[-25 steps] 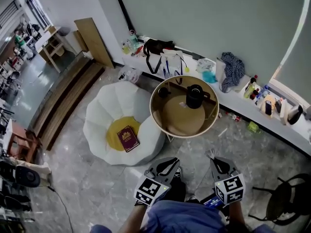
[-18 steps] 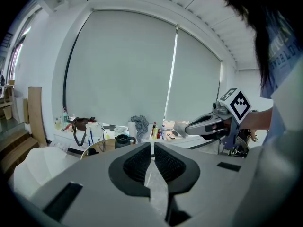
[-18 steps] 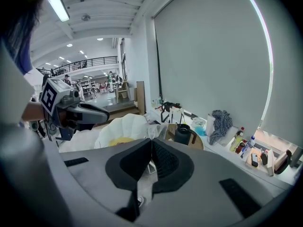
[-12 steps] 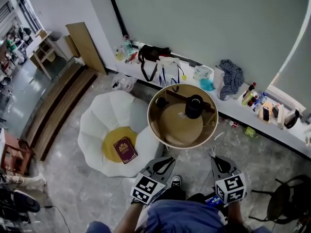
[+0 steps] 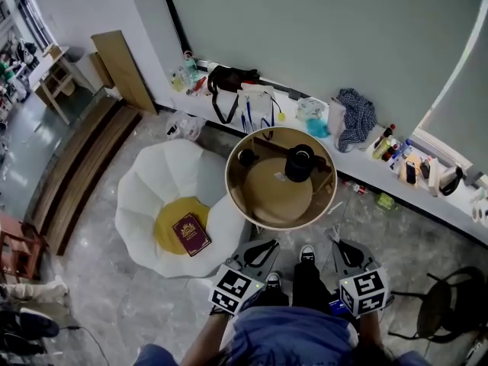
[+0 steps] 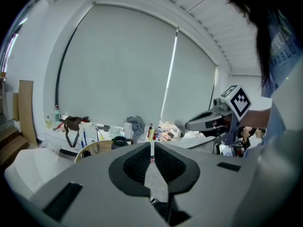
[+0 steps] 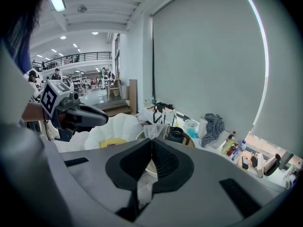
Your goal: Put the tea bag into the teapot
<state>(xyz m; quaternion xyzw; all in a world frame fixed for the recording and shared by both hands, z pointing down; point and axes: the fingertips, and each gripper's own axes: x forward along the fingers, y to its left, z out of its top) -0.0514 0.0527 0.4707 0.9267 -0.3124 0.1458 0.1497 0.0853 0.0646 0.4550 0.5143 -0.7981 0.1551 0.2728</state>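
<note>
Just now the person has stepped closer to the round surface [image 5: 268,197]. In the head view it sits lower and a little further left than a second ago, and a pair of shoes [image 5: 306,254] has come into sight between the two claws. Both claws have travelled with the body and kept their places low in that view, well apart from the surface.

The right claw [image 7: 151,142] is closed on the tea bag [image 7: 154,130], as it was all through the last second. A pale, crumpled corner of the bag pokes out past the tips, and more of it shows in the gap further back. The left claw [image 6: 152,149] is closed too, with nothing plainly caught in it.

The black teapot [image 5: 299,162] stands on the far side of the surface, with a small dark cup [image 5: 246,157] well to its left. A white chair [image 5: 149,193] with a book [image 5: 190,234] on its seat stands just beside the surface.

For the task, this looks like the approach only. The bag is in hand but nowhere near the pot, so the reach across the surface is yet to come. Whether the pot's mouth is uncovered is too small to tell from here, and the free left claw may be needed for that.
</note>
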